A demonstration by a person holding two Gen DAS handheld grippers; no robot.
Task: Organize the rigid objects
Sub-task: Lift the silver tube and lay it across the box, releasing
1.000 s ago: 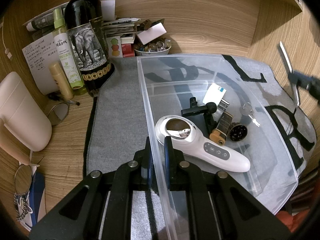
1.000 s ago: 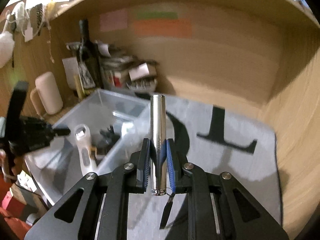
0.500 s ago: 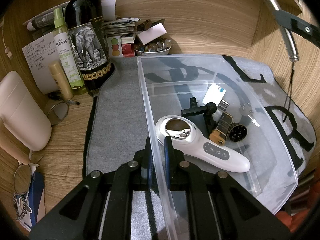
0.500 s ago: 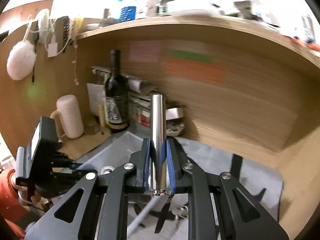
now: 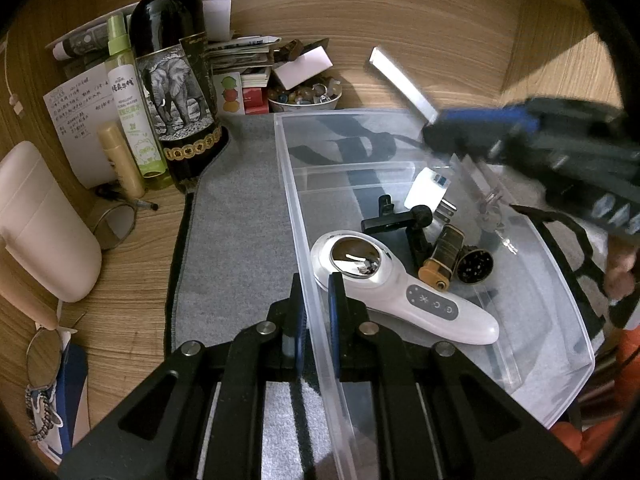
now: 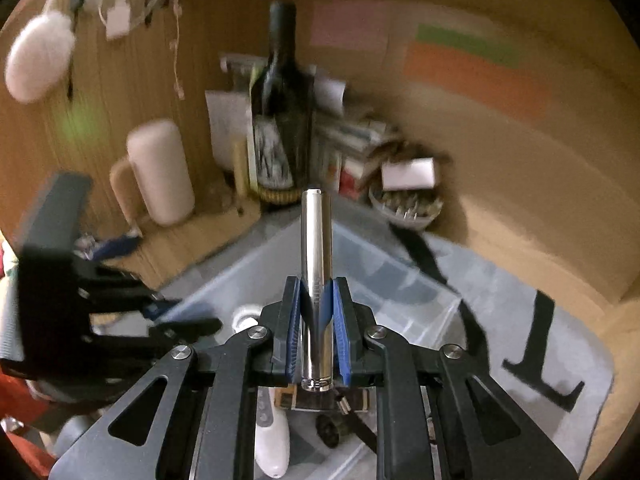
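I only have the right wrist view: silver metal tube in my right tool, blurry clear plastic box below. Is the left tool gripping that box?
Observer: Yes, the left tool is shut on the clear plastic box at its side wall, one pad inside, one outside.
Operator: What is the white thing in there?
Observer: A white handheld device with a shiny round metal head, lying flat on the box floor.
Operator: Any free floor?
Observer: Past the white plug adapter, the far end looks bare.
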